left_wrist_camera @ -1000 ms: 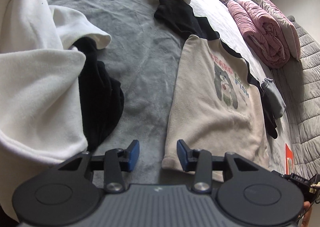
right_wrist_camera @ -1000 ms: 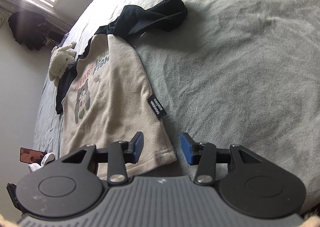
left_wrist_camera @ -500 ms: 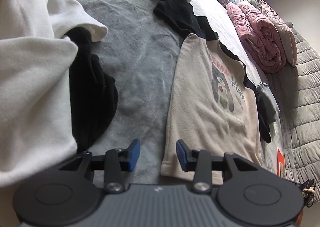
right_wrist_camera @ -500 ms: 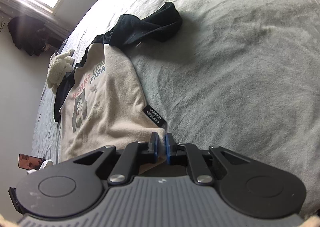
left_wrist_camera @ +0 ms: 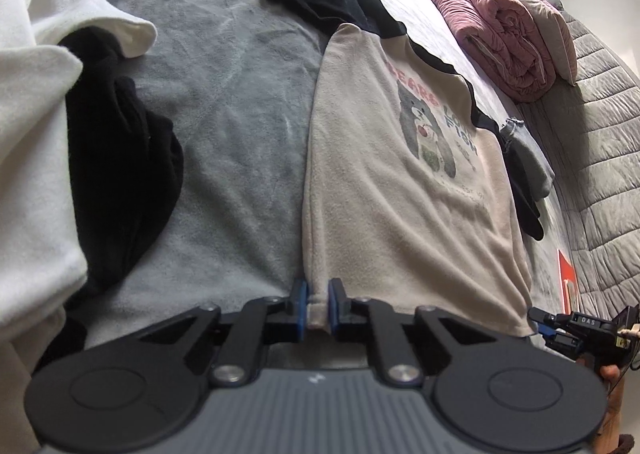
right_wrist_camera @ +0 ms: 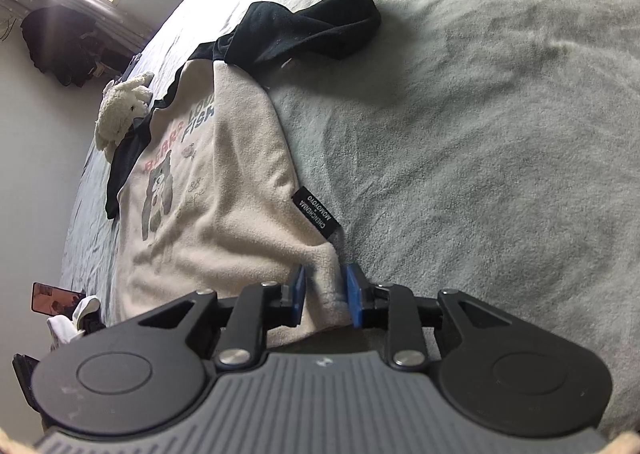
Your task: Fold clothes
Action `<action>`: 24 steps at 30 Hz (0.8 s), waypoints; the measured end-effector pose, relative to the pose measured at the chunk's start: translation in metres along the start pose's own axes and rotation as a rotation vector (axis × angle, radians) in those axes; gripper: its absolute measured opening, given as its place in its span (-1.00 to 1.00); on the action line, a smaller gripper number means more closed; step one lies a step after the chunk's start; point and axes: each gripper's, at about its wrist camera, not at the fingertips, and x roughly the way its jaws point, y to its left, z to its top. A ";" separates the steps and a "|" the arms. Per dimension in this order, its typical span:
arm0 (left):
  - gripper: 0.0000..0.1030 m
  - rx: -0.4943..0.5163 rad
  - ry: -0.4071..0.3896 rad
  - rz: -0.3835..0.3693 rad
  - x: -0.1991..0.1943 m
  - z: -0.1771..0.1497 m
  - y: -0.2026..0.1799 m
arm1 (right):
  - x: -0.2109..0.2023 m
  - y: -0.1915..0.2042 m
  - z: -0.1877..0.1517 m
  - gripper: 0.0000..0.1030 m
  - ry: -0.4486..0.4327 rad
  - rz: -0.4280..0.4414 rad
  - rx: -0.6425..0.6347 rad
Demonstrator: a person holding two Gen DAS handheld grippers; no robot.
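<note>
The cream sweatshirt (left_wrist_camera: 400, 181) lies flat, print up, along the near edge of the grey bed (left_wrist_camera: 232, 141). The left gripper (left_wrist_camera: 318, 308) is clenched on one hem corner and the right gripper (right_wrist_camera: 325, 296) pinches the other, its pads set a little wider. A second ago both stood parted. Judged: the hem is gripped; next, lift both corners evenly toward the collar.

The cream sweatshirt (right_wrist_camera: 224, 189) carries pink "BEARS" above its bear picture (left_wrist_camera: 426, 133), with "LOVE" only partly legible and "FISH" clear beside it. Smaller print below the bear is too blurred to read. A black tag (right_wrist_camera: 318, 213) on the sweatshirt's side seam reads "CHENCHENMA MOMOYOYO".
</note>
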 end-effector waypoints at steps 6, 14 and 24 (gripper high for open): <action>-0.86 -0.046 -0.007 -0.005 -0.020 0.000 -0.002 | -0.007 0.001 -0.004 -0.83 -0.014 -0.010 -0.014; -0.86 -0.008 -0.057 -0.019 -0.071 -0.001 -0.019 | -0.043 0.014 -0.010 -0.84 -0.051 0.022 -0.030; -0.86 0.052 -0.036 0.025 -0.085 -0.033 -0.029 | -0.072 0.032 -0.028 -0.85 -0.057 -0.029 -0.141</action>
